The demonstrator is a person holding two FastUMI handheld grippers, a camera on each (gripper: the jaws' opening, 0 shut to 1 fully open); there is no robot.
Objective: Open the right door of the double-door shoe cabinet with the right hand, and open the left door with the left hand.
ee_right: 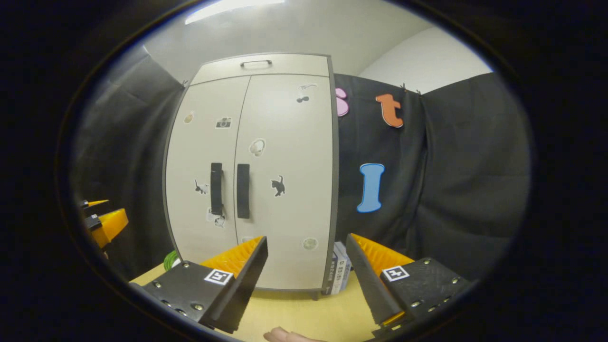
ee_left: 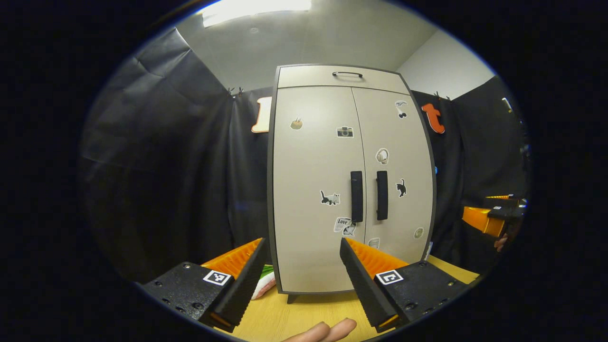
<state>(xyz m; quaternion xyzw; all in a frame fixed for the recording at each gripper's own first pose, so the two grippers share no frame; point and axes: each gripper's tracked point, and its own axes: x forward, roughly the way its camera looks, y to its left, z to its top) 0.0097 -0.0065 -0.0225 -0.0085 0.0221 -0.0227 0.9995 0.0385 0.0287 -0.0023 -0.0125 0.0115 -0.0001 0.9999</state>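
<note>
Both doors are closed – the right gripper [ee_right: 306, 275] and left gripper [ee_left: 301, 278], both released, should take the stiff handles [ee_right: 243, 191] at 11 o'clock.

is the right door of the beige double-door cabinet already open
No, the right door sits flush beside the left door, both closed on the beige cabinet.

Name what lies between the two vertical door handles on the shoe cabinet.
Only the thin seam where the closed doors meet lies between the left handle and the right handle; nothing else, as the left gripper view shows.
</note>
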